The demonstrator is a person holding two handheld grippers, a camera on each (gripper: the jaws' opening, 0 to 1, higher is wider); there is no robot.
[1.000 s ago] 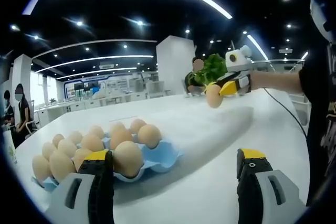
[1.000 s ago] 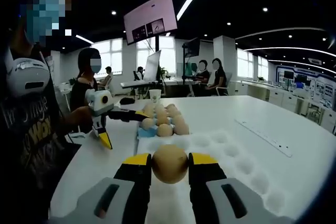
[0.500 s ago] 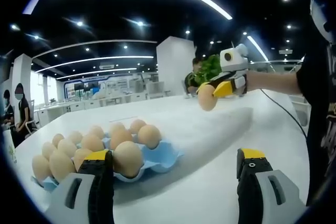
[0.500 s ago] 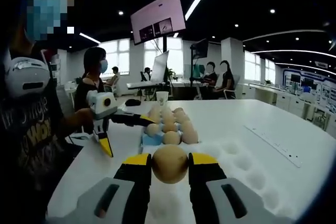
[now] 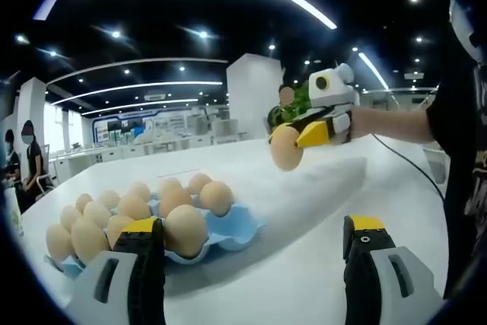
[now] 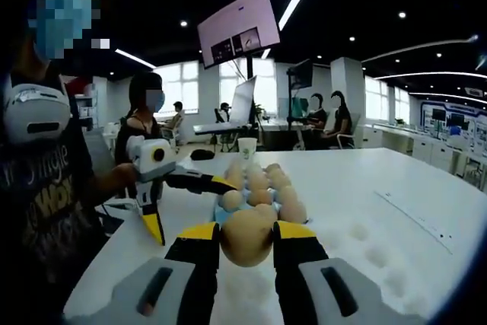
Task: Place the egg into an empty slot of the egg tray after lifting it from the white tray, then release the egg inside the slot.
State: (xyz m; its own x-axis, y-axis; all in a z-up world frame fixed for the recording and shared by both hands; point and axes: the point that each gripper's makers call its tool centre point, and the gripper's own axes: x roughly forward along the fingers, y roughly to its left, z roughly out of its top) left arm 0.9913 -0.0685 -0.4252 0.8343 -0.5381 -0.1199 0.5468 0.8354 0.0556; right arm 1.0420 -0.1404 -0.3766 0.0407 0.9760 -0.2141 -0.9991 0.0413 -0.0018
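Note:
A blue egg tray (image 5: 240,235) lies on the white table, holding several brown eggs (image 5: 215,196); it also shows ahead in the right gripper view as the egg tray (image 6: 221,208). My right gripper (image 6: 246,234) is shut on a brown egg (image 6: 245,237), carried in the air short of the tray. From the left gripper view, that right gripper (image 5: 293,141) hangs above the table with the egg (image 5: 284,148) in its jaws, to the right of the tray. My left gripper (image 5: 251,245) is open and empty, beside the tray's near end. The white tray (image 6: 365,256) with round hollows lies to the right.
A person's arm and dark shirt (image 5: 460,150) stand at the table's right edge. A paper cup (image 6: 246,146) sits beyond the egg tray. People sit at desks in the background, and a green plant (image 5: 304,97) stands at the far end.
My right gripper has carried the egg leftward toward the blue egg tray, which now looms closer in its view. The left gripper has stayed still and open.

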